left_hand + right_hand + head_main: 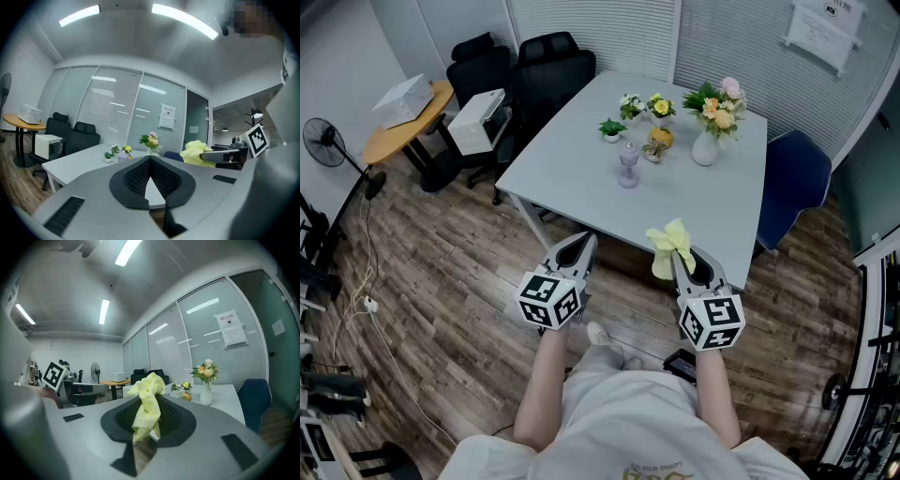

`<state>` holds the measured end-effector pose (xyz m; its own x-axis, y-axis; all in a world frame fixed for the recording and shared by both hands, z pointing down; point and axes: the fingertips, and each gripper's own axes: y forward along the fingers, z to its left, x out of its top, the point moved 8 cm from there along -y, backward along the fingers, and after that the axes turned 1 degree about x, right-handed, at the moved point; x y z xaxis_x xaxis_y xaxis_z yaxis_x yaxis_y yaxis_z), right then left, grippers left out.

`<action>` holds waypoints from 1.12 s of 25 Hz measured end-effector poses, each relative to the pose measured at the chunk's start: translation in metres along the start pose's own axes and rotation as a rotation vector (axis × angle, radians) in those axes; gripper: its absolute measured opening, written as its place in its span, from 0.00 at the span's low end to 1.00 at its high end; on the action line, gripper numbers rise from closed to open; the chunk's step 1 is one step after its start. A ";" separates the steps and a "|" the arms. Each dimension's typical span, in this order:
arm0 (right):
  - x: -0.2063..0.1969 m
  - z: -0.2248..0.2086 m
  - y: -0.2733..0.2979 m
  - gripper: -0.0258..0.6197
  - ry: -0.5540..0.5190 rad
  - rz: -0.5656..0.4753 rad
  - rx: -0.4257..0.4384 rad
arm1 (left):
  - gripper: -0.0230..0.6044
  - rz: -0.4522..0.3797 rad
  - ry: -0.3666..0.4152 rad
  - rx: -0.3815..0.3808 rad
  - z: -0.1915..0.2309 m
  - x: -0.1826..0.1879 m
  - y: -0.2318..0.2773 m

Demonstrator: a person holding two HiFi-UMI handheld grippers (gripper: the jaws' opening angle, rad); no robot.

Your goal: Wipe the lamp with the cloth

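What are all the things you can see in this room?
table: one, white, middle
lamp: one, small, pale purple, on the table
vase of flowers: one, white, pink and orange blooms, on the table right of the lamp
potted plants: three, green, on the table behind the lamp
black chairs: two, at the table's far left side
blue chair: one, right of the table
round table: one, wooden, far left
white boxes: two, one on the round table, one beside it
fan: one, black, left edge
cloth: one, yellow, in the right gripper
left gripper: grey, shut, empty
right gripper: grey, shut on the cloth
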<state>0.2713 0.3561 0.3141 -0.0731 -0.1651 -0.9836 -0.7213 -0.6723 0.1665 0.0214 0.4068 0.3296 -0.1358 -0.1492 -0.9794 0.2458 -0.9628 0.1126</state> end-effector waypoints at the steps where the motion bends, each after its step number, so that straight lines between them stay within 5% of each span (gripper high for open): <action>1: 0.000 0.001 0.000 0.17 0.000 -0.001 0.002 | 0.04 0.001 -0.002 0.000 0.000 0.000 -0.001; 13: -0.002 -0.007 -0.001 0.17 0.068 -0.001 0.033 | 0.04 0.030 0.019 -0.015 -0.001 -0.003 0.007; 14: -0.003 -0.009 -0.001 0.17 0.100 -0.004 0.043 | 0.10 0.038 -0.006 -0.039 -0.001 -0.005 0.010; 15: -0.003 -0.012 -0.001 0.17 0.131 -0.007 0.053 | 0.35 0.049 -0.031 -0.063 -0.001 -0.007 0.013; 16: -0.004 -0.014 -0.001 0.17 0.157 -0.009 0.063 | 0.45 0.057 -0.047 -0.079 -0.001 -0.008 0.015; 28: -0.012 -0.043 0.045 0.17 0.181 0.029 0.066 | 0.46 0.111 0.004 -0.074 0.034 -0.020 0.062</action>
<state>0.2694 0.2967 0.3360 0.0261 -0.3152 -0.9487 -0.7650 -0.6172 0.1840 0.0070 0.3429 0.3622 -0.0997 -0.2530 -0.9623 0.3289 -0.9212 0.2081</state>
